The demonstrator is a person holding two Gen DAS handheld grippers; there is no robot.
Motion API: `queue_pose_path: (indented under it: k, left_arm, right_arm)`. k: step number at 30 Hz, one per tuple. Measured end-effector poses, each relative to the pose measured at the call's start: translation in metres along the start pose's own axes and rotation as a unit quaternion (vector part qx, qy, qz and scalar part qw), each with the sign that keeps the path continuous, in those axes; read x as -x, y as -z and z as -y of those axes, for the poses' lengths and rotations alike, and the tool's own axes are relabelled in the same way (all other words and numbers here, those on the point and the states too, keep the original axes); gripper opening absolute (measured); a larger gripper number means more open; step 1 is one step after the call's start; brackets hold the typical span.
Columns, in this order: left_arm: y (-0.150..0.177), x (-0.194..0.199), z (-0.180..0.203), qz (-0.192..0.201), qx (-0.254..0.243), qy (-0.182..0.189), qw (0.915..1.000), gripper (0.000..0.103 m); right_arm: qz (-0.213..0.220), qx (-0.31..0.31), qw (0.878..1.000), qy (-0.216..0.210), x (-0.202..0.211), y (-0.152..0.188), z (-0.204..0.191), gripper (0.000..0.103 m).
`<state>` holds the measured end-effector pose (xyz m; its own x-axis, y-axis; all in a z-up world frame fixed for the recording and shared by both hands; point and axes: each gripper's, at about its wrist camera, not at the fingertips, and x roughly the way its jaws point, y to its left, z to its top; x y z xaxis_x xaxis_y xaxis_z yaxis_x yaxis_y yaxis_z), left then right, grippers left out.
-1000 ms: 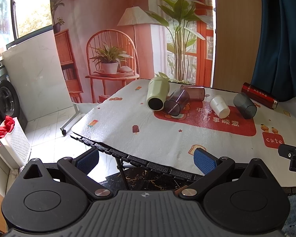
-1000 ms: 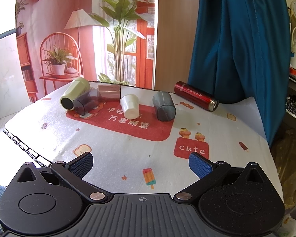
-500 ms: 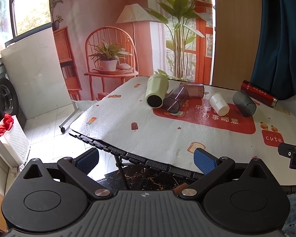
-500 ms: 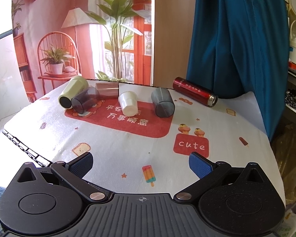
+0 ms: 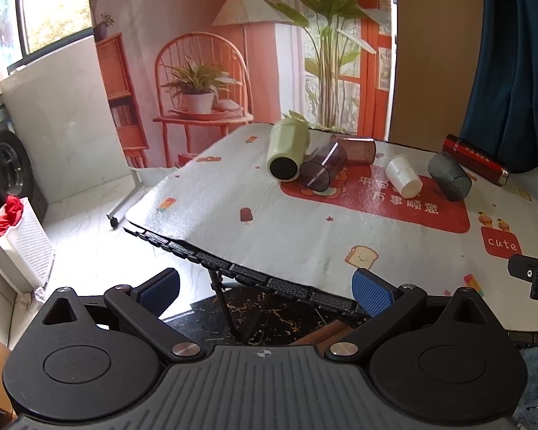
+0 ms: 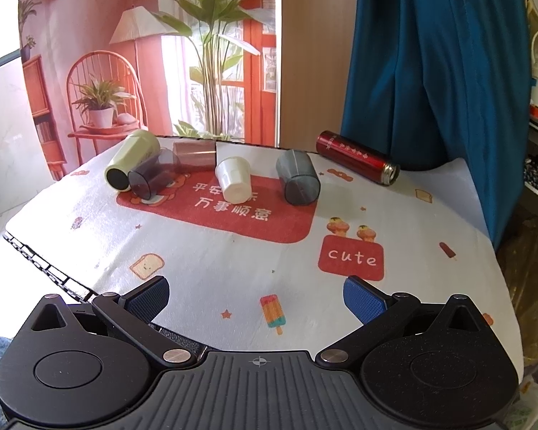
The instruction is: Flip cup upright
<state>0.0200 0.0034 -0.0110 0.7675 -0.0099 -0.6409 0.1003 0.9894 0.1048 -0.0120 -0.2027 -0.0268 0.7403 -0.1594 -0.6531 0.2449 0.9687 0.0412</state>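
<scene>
Several cups lie on their sides at the far part of the table: a pale green cup [image 5: 287, 150] [image 6: 131, 161], a dark clear cup [image 5: 321, 168] [image 6: 154, 175], a brown clear cup [image 5: 357, 150] [image 6: 193, 154], a white cup [image 5: 403, 175] [image 6: 233, 179] and a grey cup [image 5: 450, 175] [image 6: 297, 179]. My left gripper [image 5: 265, 286] is open and empty, hovering at the table's near left edge. My right gripper [image 6: 256, 297] is open and empty above the near part of the table, well short of the cups.
A red metal flask [image 5: 475, 159] [image 6: 357, 161] lies at the back right. A printed cloth [image 6: 233, 251] covers the table. A blue curtain [image 6: 430, 71] hangs at the right. A white laundry basket [image 5: 14, 243] and a washing machine [image 5: 3, 172] stand on the floor at left.
Both grippers have moved a little forward and up toward the table; the cups look slightly nearer. No object on the table has moved. Both grippers stay open.
</scene>
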Motion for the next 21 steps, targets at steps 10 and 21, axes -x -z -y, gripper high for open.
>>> queue_pose_path:
  k: [10,21]
  left_arm:
    - [-0.033,-0.043,-0.006,-0.008,-0.007,0.008,0.9999,0.103]
    - [-0.081,-0.132,0.003,0.006,-0.017,0.027,0.9995,0.100]
  right_arm:
    - [0.006,0.017,1.000,-0.005,-0.026,-0.025,-0.006,0.103]
    - [0.004,0.017,1.000,-0.023,-0.093,-0.060,-0.014,0.103]
